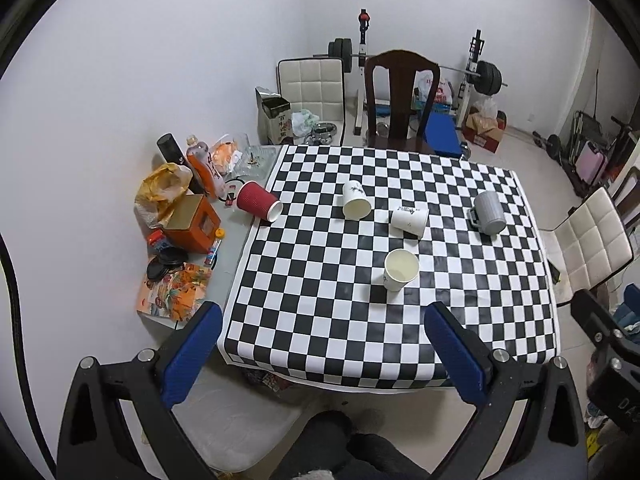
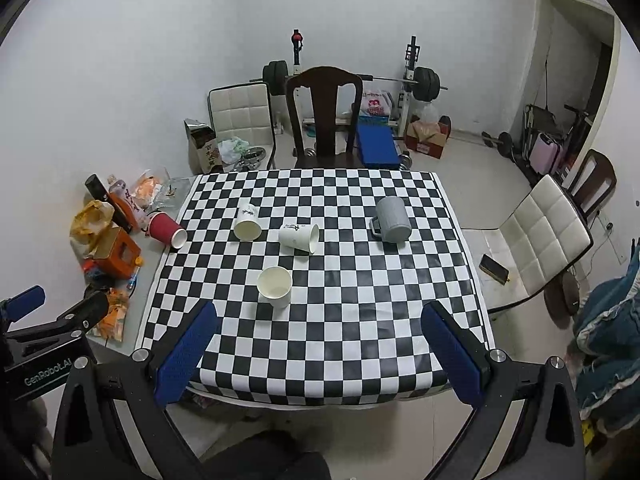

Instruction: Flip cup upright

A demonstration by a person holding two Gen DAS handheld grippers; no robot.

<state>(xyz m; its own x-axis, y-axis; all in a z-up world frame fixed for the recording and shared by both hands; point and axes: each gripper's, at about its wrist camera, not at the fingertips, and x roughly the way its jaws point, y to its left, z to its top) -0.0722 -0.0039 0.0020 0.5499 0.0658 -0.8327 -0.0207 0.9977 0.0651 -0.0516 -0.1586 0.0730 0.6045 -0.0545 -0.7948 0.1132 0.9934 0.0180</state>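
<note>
A lived-in room of a home, doubling as dining space and gym. A bench under a black-and-white checkered cloth (image 2: pixel 320 320) is ringed by a dark carved wooden chair (image 2: pixel 325 112) and white quilted padded chairs (image 2: pixel 540 236). Behind stand a barbell on a white rack (image 2: pixel 424 82) and a blue padded weight bench (image 2: pixel 376 144). Snack packets and an orange juice bottle (image 1: pixel 204 168) crowd the bench's left edge; a pink suitcase (image 2: pixel 546 156) sits by the doorway.

Both wrist views look down from the near edge, sharing the checkered table (image 1: pixel 360 340) (right view sits rightward).
</note>
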